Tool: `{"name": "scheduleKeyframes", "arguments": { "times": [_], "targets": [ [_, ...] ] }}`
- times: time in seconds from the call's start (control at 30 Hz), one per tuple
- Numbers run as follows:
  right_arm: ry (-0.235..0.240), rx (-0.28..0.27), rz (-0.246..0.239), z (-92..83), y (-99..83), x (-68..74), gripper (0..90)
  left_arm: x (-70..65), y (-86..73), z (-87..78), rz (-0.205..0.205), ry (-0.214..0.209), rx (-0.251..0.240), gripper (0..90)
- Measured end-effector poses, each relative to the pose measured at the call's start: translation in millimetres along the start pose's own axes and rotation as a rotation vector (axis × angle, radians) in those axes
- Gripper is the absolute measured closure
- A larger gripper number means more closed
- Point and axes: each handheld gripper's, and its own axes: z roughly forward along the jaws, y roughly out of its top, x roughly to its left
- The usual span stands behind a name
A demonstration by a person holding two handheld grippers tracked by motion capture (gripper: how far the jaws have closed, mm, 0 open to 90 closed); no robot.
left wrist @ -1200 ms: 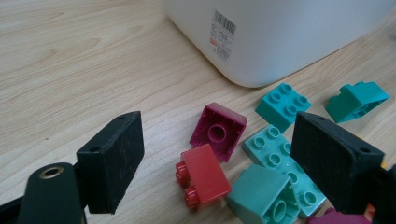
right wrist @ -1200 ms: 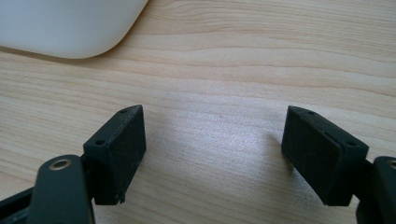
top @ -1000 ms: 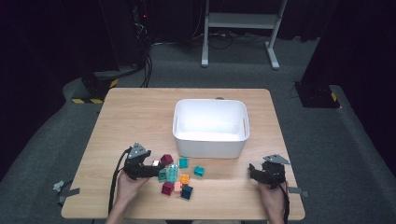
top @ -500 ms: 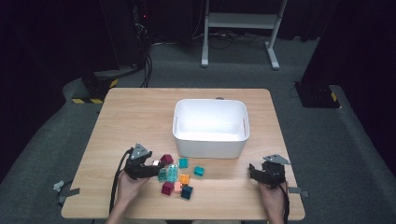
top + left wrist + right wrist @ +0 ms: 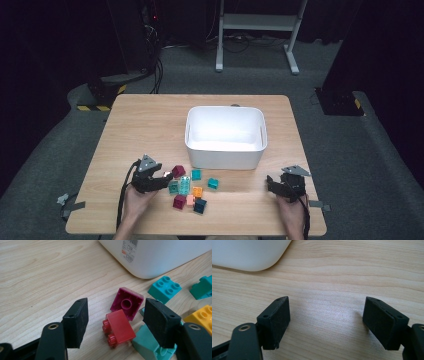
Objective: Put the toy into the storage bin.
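Red brick [image 5: 118, 328] lies on its side near the desk's front edge, right between the left hand-held gripper's [image 5: 117, 321] pads, which have just been closing but aren't touching yet, its long axis slanting across the gap; the right hand-held gripper [image 5: 325, 322] sits spread well off.

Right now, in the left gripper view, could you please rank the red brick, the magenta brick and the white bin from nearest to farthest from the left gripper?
1. Red brick, between the jaws.
2. Magenta brick, just beyond.
3. White bin, farthest, at the top.
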Motion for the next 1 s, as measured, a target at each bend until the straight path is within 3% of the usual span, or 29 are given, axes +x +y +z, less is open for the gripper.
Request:
{"name": "scheduleKeyframes", "arguments": {
  "times": [0.17, 0.37, 1.0],
  "targets": [
    [0.0, 0.0, 0.0, 0.0, 0.0, 0.0, 21.8, 2.8, -1.5, 0.8, -0.009, 0.004, 0.018, 39.3],
    [0.0, 0.0, 0.001, -0.1, 0.0, 0.1, 21.9, 5.6, -5.0, 1.3, -0.026, 0.004, 0.007, 44.5],
    [0.002, 0.0, -0.002, 0.0, -0.1, 0.1, 21.8, 3.6, -9.4, 9.6, -0.019, -0.014, 0.032, 55.8]
  ]
}}
